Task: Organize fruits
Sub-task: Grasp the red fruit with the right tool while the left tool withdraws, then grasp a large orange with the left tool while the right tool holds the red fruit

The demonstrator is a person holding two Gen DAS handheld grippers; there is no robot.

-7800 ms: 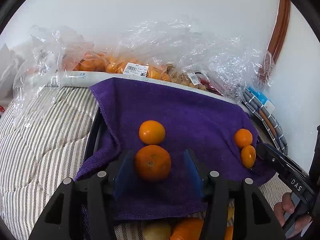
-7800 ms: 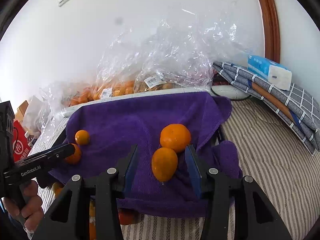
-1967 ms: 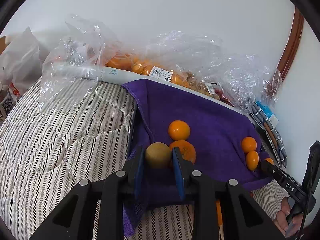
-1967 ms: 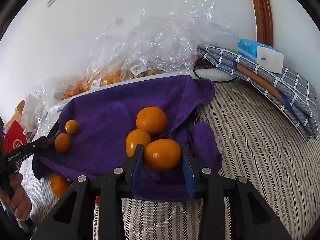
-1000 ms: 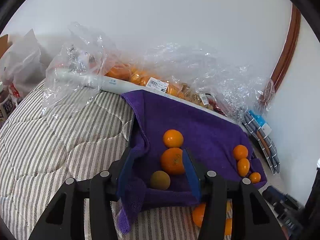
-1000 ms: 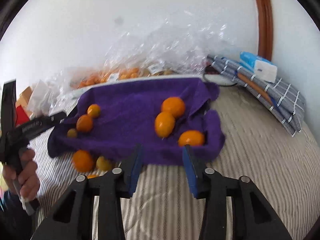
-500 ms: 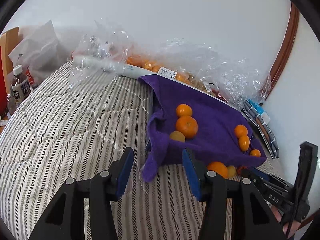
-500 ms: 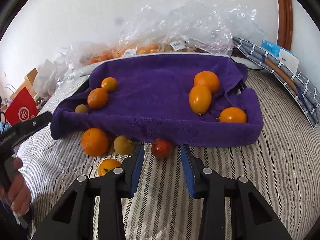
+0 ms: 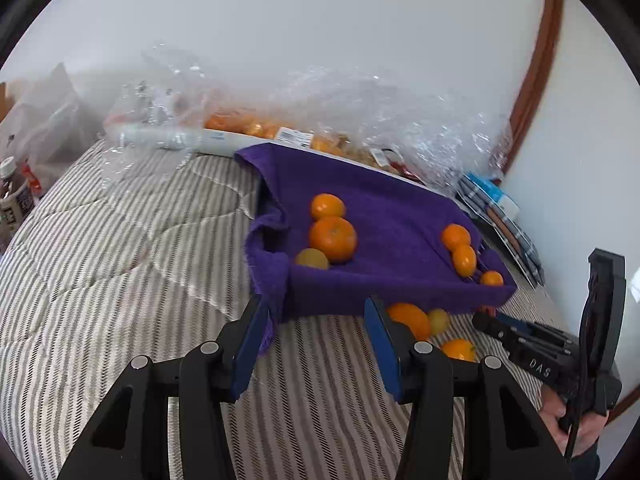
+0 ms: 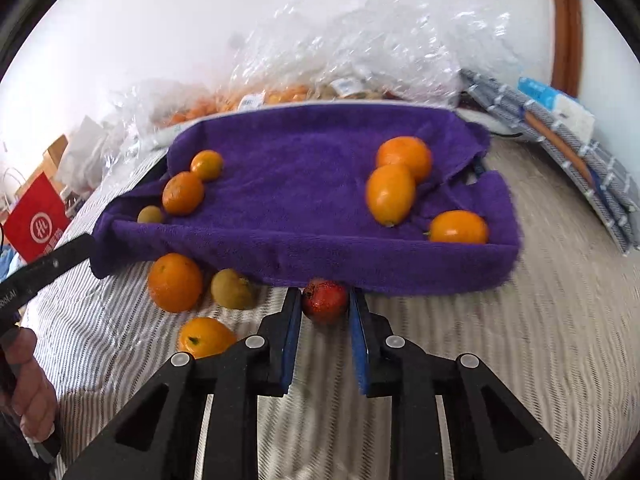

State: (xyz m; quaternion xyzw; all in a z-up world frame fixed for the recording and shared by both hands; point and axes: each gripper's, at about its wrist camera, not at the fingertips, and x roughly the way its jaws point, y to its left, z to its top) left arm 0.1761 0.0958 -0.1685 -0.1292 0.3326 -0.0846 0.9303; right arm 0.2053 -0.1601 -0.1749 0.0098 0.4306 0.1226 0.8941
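6 fruits lie in the purple towel-lined tray [image 10: 304,256]; 4 remain outside on the bed. The right tool [image 10: 323,312] pinches the small red pomegranate-like fruit [image 10: 324,299]; the left tool [image 9: 314,328] is spread, empty.

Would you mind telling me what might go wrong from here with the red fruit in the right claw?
1. The right claw is shut on the red fruit only at its fingertips; being round, it could slip out during the lift.
2. The fruit sits against the overhanging edge of the purple towel, so lifting may snag that edge and disturb the oranges on it.
3. The yellow-green fruit and loose orange lie close by on the soft striped bedding; a bump could roll them.
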